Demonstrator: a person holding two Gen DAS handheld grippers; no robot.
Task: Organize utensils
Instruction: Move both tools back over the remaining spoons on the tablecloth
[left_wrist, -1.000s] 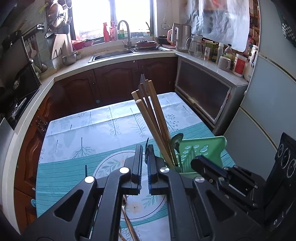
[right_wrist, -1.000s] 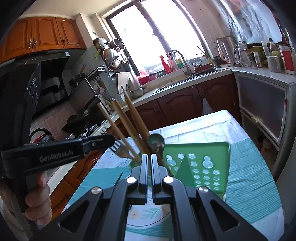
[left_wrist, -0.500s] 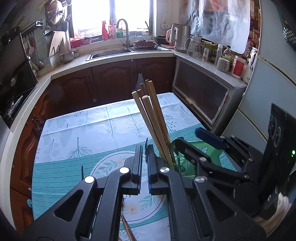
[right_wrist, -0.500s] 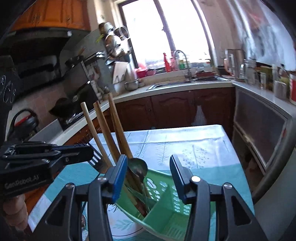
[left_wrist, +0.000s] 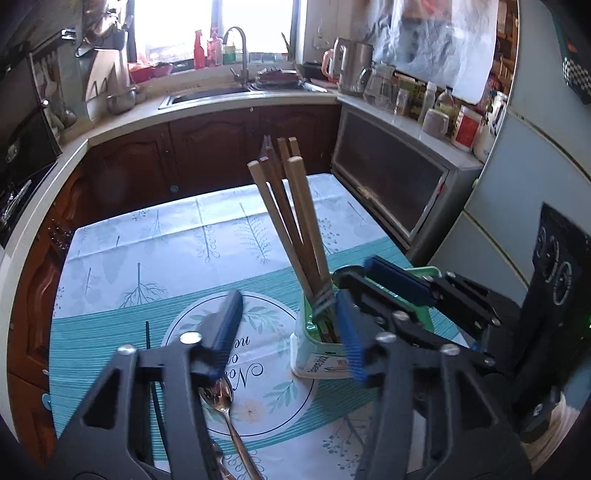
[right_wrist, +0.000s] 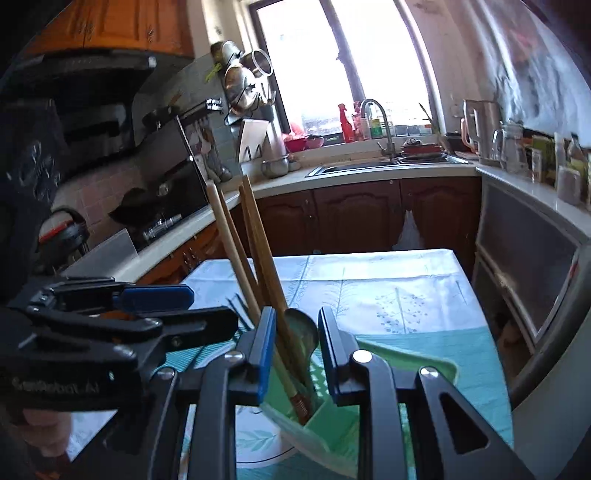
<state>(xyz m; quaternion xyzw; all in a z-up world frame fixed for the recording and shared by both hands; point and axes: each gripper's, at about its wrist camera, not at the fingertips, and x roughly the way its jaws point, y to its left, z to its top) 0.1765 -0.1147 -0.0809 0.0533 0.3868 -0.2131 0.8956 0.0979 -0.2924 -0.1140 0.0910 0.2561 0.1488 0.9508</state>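
A green slotted utensil holder (left_wrist: 314, 354) stands on the table and holds several wooden chopsticks (left_wrist: 295, 218), a fork (left_wrist: 325, 300) with its tines up and a metal spoon (right_wrist: 303, 332). My left gripper (left_wrist: 284, 332) is open just left of the holder, holding nothing. My right gripper (right_wrist: 299, 350) is open above the holder (right_wrist: 332, 417), its fingers on either side of the chopsticks (right_wrist: 255, 258) and spoon without gripping them. In the left wrist view the right gripper (left_wrist: 354, 271) reaches in over the holder's rim. A loose golden spoon (left_wrist: 219, 397) lies on the tablecloth under my left gripper.
A teal and white tablecloth (left_wrist: 147, 258) covers the table. A thin dark stick (left_wrist: 147, 332) lies left of the loose spoon. Kitchen cabinets, a sink (left_wrist: 207, 96) and a counter with jars (left_wrist: 436, 118) surround the table. A hand (right_wrist: 44, 428) holds the left gripper.
My left gripper has opened and let go of the fork, which now stands in the holder. My right gripper opened about half a second ago and has come lower over the chopsticks.
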